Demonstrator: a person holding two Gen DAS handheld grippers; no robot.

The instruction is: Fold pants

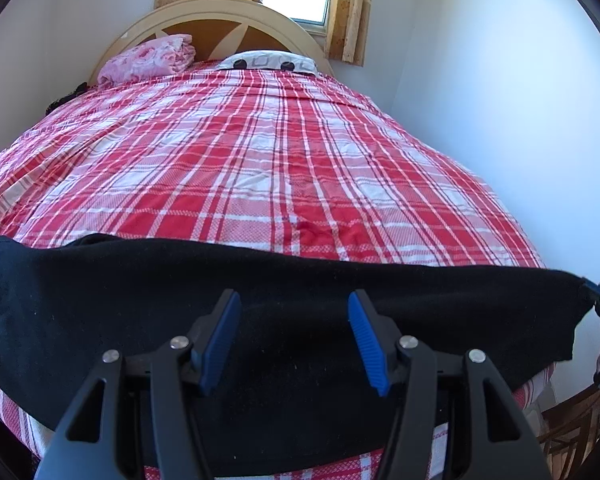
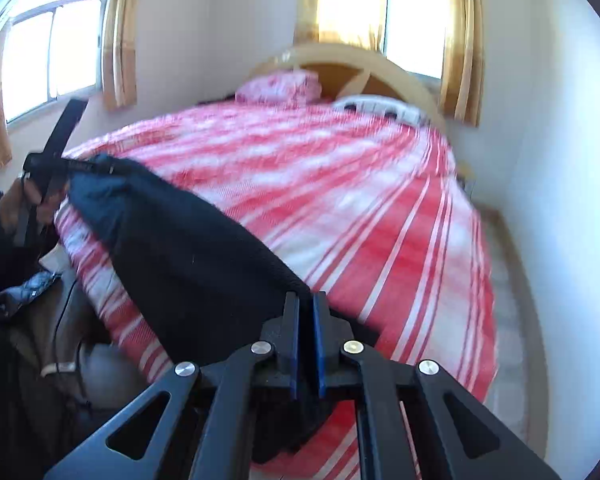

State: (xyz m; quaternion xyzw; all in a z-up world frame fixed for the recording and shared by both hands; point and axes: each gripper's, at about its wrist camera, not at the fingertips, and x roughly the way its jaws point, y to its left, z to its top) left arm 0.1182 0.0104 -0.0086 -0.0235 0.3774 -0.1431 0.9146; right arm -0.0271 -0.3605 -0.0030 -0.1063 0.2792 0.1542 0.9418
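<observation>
Black pants [image 1: 280,312] stretched across near edge of plaid bed [image 1: 260,160]. Right claw [image 2: 306,308] pressed together, pinching pants end. Left claw [image 1: 294,308] spread wide above cloth, holding nothing. Judgement: left should pinch near hem before lift; keep tension even, carry edge over straight, avoid bunching.

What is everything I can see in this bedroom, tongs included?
pants: one, black, across the foot of the bed
bedspread: one, red and white plaid, covering the bed
folded quilt: one, pink floral, by the headboard
pillow: one, white with dark spots, at the head
headboard: one, cream, arched
curtains: yellow, at the windows
left tongs: open, blue pads, over the pants
right tongs: shut on the pants' end
</observation>
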